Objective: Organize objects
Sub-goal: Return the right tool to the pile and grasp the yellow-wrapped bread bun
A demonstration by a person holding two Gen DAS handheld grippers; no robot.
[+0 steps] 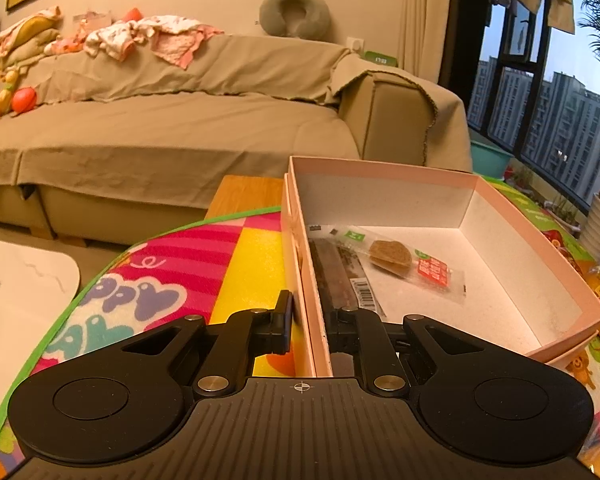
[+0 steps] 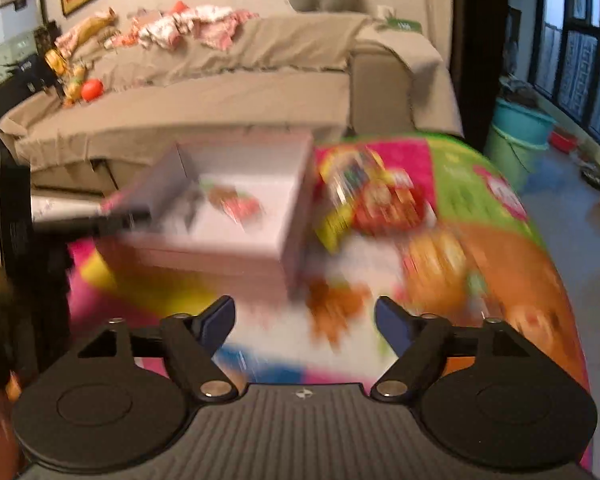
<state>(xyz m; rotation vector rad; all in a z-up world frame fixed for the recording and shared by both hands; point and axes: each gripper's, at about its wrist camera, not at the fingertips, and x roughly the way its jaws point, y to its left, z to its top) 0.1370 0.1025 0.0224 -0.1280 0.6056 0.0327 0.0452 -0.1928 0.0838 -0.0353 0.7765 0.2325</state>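
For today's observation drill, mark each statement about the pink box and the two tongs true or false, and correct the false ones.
1. The left tongs are shut on the wall of the pink box. True.
2. The box holds nothing. False: a snack packet with a brown biscuit and a dark flat packet lie inside.
3. The right tongs are open with nothing between their fingers. True.
4. The box stands on bare wood. False: it rests on a colourful play mat.
5. The sofa is bare. False: clothes are piled on it.
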